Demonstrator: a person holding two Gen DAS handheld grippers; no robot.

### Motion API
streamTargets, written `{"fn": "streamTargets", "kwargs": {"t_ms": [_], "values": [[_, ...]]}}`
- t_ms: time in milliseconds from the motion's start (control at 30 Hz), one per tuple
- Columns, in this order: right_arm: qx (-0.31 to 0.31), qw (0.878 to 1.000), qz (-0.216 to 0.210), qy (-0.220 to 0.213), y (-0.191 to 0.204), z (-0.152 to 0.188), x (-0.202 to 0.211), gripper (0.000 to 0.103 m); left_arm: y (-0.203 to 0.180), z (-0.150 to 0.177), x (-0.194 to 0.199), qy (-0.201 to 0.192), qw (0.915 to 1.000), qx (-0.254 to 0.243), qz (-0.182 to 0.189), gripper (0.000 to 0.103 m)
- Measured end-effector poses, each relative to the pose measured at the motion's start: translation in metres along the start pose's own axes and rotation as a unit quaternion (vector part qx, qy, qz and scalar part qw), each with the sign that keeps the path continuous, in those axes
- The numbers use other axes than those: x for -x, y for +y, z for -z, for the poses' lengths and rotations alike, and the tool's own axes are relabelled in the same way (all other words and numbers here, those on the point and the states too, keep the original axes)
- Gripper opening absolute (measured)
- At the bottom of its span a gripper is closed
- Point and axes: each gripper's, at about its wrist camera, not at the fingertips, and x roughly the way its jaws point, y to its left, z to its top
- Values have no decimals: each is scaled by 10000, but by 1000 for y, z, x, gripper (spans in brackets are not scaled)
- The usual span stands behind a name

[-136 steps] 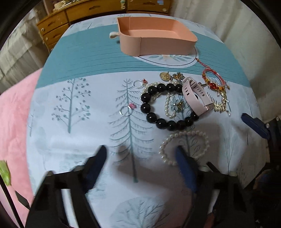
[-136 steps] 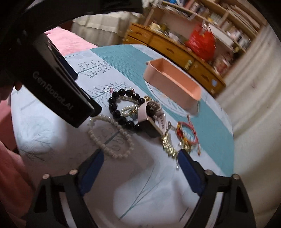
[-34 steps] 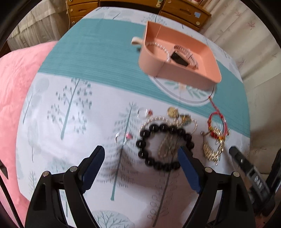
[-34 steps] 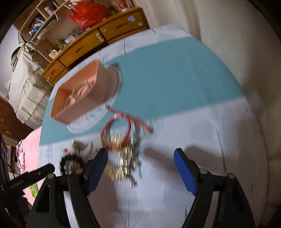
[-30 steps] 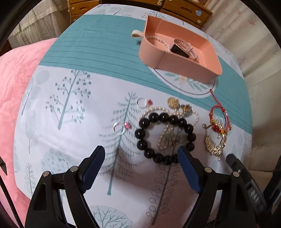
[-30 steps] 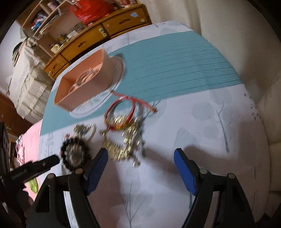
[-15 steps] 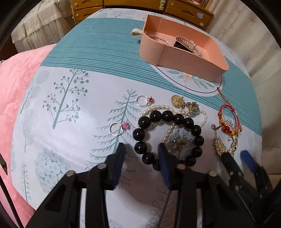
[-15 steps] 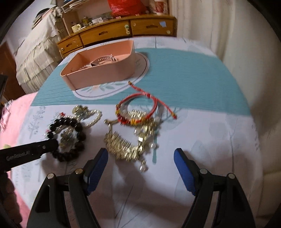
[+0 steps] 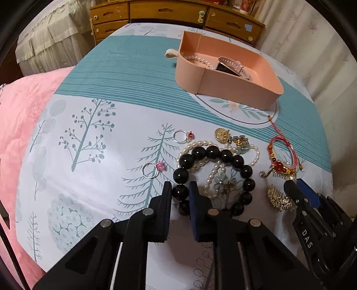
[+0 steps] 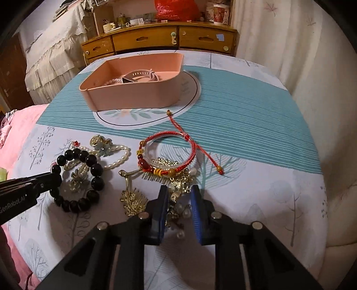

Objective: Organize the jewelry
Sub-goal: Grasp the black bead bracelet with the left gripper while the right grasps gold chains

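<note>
A black bead bracelet [image 9: 223, 154] lies on the tree-print cloth. My left gripper [image 9: 180, 189] is closing, and its pads pinch one bead on the bracelet's near left side. A gold hair ornament [image 10: 178, 189] with pearl drops lies under a red cord bracelet [image 10: 191, 154]. My right gripper [image 10: 179, 194] is closing on the ornament's dangling part. A pink tray [image 9: 234, 87] at the back holds a pink watch [image 9: 229, 67] and a pearl bracelet [image 9: 198, 59]. In the right wrist view, the left gripper [image 10: 55, 178] reaches in from the left.
Two silver rings [image 9: 149, 170] with pink and red stones, a pearl strand [image 9: 254, 149] and a gold brooch [image 9: 222, 133] lie around the black beads. A pink blanket [image 9: 17, 122] borders the left; wooden drawers [image 9: 156, 11] stand behind. Bare cloth lies at the left.
Both grippers went from wide open to nearly shut, the left around a black bead, the right around the gold ornament. The right view rolled level. Since the oldest frames, watch and pearl bracelet are in the tray.
</note>
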Motion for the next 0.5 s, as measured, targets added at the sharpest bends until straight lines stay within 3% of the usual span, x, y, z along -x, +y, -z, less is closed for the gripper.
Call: {"fn": "streamTargets", "kwargs": {"t_ms": [67, 100, 500], "values": [[45, 10000, 60, -49, 0, 0, 3, 18, 2, 2, 5, -54, 10000, -35, 27, 13], [70, 9999, 76, -59, 1, -1, 4, 12, 2, 2, 7, -88, 9999, -48, 45, 13], [370, 9991, 176, -70, 0, -1, 32, 12, -1, 4, 48, -570, 9967, -560, 141, 13]]}}
